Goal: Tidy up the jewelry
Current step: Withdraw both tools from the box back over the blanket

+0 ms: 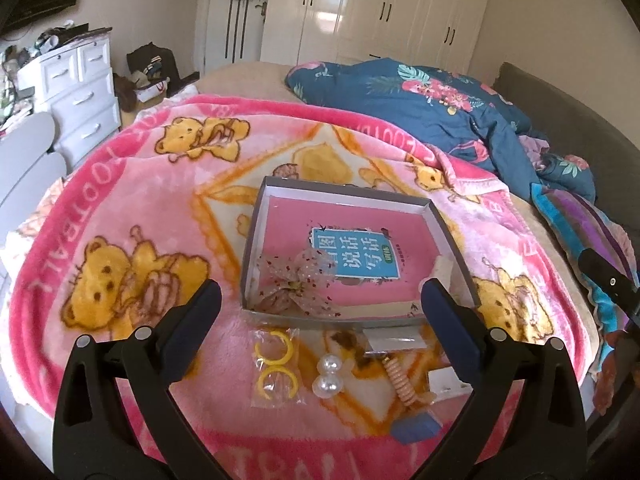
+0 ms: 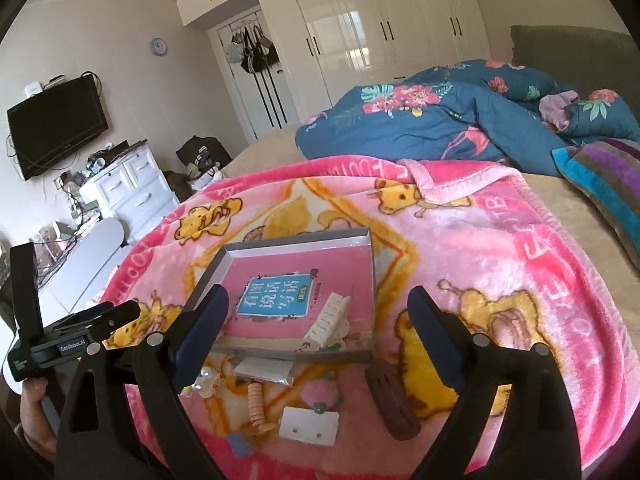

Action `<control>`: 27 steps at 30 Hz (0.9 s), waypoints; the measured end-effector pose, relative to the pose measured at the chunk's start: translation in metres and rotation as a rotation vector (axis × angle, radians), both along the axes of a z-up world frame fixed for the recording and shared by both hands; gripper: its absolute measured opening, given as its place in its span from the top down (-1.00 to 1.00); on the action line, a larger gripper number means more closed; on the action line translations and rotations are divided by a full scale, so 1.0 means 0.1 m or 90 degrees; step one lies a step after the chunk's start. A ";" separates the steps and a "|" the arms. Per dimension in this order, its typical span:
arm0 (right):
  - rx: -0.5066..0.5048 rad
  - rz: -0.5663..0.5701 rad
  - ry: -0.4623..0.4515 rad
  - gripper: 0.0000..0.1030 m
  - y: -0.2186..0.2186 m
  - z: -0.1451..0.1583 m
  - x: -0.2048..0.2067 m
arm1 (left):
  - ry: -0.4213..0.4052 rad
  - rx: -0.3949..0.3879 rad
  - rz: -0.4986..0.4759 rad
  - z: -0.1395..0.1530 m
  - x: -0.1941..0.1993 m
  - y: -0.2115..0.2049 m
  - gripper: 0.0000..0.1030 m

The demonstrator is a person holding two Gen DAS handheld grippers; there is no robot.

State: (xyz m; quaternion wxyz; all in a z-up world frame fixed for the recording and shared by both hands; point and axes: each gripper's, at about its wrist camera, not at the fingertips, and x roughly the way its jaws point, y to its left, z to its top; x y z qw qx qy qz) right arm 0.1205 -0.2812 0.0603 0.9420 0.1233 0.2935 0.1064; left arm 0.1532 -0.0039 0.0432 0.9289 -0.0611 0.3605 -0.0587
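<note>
Left hand-held gripper (image 1: 322,300) finger hides part of cream hair clip (image 1: 445,270).

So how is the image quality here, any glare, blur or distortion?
Left wrist view: strong fisheye bending at the edges, blanket soft but readable, glare on the wardrobe. Right wrist view: same bending, brighter glare on the wardrobe doors, box reasonably sharp.

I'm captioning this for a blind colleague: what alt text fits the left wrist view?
Open left gripper hovers over a pink bear blanket, facing a shallow grey box holding a sheer bow; yellow rings and pearls lie before it.
</note>
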 end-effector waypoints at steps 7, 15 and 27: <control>-0.001 0.018 -0.013 -0.76 0.01 0.09 -0.18 | -0.018 0.003 0.000 0.12 -0.21 -0.03 -0.82; -0.011 0.041 -0.014 -0.76 0.05 0.12 -0.34 | -0.028 0.016 0.005 0.16 -0.41 -0.05 -0.82; -0.018 0.071 -0.002 -0.76 0.08 0.03 -0.51 | -0.009 0.050 -0.015 -0.01 -0.64 -0.20 -0.82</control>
